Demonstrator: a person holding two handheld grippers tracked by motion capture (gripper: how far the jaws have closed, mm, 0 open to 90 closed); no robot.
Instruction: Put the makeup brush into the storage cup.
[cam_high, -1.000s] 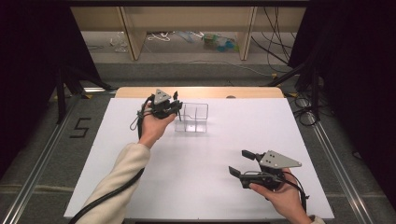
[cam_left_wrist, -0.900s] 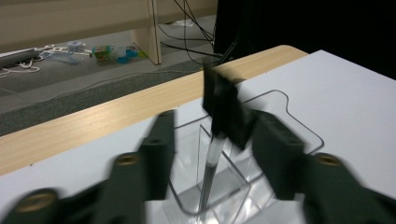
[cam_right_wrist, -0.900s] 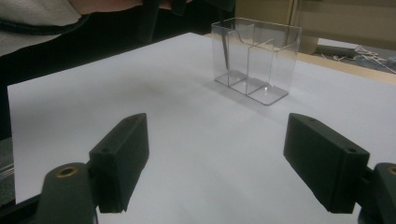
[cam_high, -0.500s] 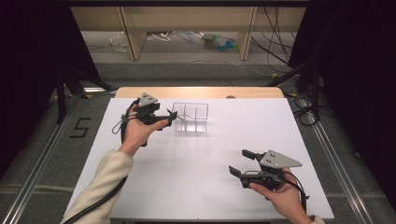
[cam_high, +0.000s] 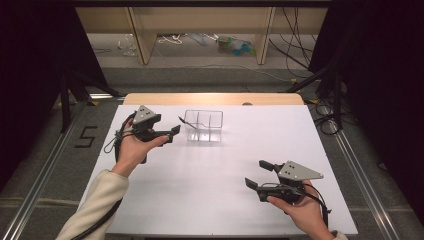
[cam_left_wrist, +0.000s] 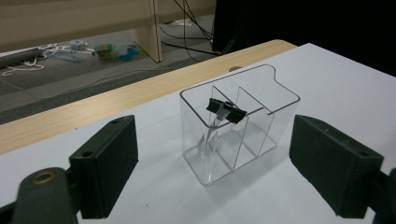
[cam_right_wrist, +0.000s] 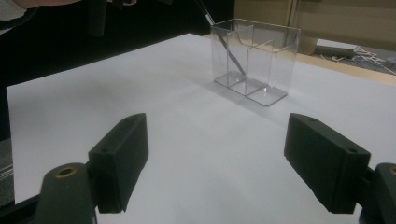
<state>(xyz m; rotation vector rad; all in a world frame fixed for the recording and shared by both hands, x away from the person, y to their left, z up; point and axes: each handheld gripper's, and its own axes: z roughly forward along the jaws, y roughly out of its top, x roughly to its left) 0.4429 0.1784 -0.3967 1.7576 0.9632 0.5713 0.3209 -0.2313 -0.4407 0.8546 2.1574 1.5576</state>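
Now | clear organizer (cam_left_wrist: 240, 135): pen (cam_left_wrist: 223, 116) leaning in end compartment | both tongs released, empty

Both handheld units: left tool (cam_high: 172, 131) and right tool (cam_high: 259, 174) black, flat rectangular jaw pads with small screw holes, brass pivot rivet, grey three-cornered top plates, black trailing cables; cream sleeve (cam_high: 95, 202) on left arm.

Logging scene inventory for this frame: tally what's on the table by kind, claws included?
Clear divided container: 1
Slim dark-tipped tool leaning in the container's end compartment: 1
Hand-held claws: 2, the left claw and the right claw, both open and holding nothing
Total: 4
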